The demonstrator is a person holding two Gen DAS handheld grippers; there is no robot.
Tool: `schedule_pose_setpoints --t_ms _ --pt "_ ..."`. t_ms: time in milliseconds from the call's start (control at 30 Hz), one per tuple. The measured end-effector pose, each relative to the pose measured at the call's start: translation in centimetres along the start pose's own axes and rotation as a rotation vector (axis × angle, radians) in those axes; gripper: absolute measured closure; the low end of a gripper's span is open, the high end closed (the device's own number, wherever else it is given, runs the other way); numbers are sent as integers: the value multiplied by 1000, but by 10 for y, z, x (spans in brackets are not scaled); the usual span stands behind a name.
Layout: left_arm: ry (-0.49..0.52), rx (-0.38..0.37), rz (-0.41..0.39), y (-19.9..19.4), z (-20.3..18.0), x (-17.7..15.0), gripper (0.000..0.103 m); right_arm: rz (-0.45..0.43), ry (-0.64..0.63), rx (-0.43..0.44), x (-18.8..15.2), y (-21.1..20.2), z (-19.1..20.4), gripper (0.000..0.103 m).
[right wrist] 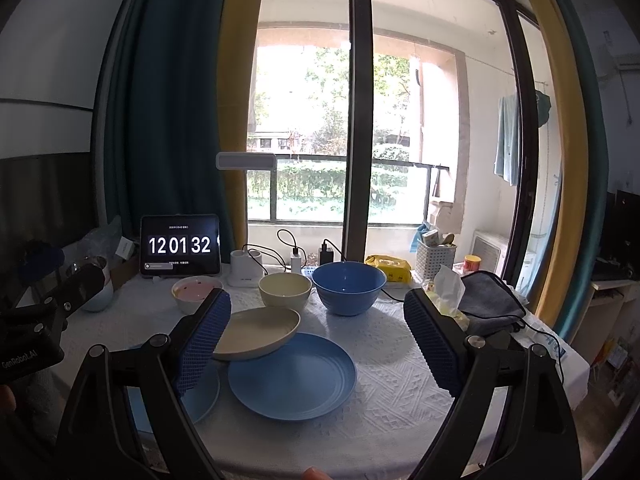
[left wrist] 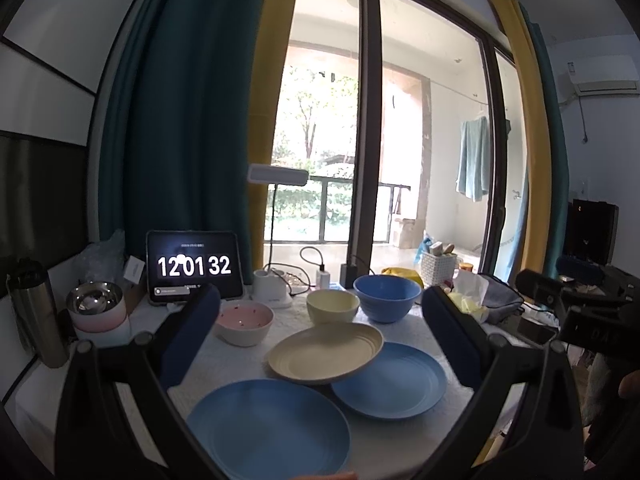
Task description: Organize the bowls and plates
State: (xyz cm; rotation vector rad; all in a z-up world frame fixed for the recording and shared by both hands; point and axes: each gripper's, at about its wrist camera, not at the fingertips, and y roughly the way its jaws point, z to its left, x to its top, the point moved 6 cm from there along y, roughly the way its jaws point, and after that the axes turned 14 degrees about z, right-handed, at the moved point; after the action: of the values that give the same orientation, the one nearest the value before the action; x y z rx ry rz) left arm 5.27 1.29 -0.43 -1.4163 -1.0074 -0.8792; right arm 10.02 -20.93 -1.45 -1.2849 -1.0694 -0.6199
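On the white tablecloth [right wrist: 384,364] lie two blue plates [left wrist: 268,428] [left wrist: 396,384], and a cream plate [left wrist: 326,352] rests tilted across their rims. Behind them stand a pink bowl [left wrist: 245,322], a cream bowl [left wrist: 333,306] and a larger blue bowl [left wrist: 387,296]. My left gripper [left wrist: 320,294] hovers open above the near plates, holding nothing. My right gripper [right wrist: 316,298] is also open and empty, above the right blue plate [right wrist: 292,376]. Its left finger hides part of the cream plate [right wrist: 260,332] and the other blue plate [right wrist: 200,392].
A tablet clock [left wrist: 195,266], a white lamp base [left wrist: 272,286] with cables and chargers line the back edge. A steel cup [left wrist: 94,300] and flask [left wrist: 38,312] stand at the left. Tissues [right wrist: 450,292], a grey cloth [right wrist: 490,296], a white basket [right wrist: 436,258] and a yellow pack [right wrist: 390,266] sit at the right.
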Motion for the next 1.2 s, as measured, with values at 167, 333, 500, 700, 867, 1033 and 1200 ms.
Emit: schedule_pose_setpoints --t_ms 167,333,500,700,867,1033,1200 --pt "-1 -2 0 0 1 -1 1 1 -1 1 0 0 0 12" --pt "-9 1 -4 -3 3 -2 1 0 -5 4 0 -2 1 12" --pt "-10 0 -5 -3 4 -3 1 -1 -5 4 0 -2 1 12" --pt "-11 1 -4 -4 3 -3 1 -4 -4 4 1 -2 1 12" --pt "-10 1 -7 -4 3 -3 1 -5 -4 6 1 -3 2 12" --pt "-10 4 -5 -4 2 -3 1 -4 -3 7 1 -3 2 12" --pt "-10 4 -4 -4 2 -2 1 -6 -3 5 1 -3 2 12"
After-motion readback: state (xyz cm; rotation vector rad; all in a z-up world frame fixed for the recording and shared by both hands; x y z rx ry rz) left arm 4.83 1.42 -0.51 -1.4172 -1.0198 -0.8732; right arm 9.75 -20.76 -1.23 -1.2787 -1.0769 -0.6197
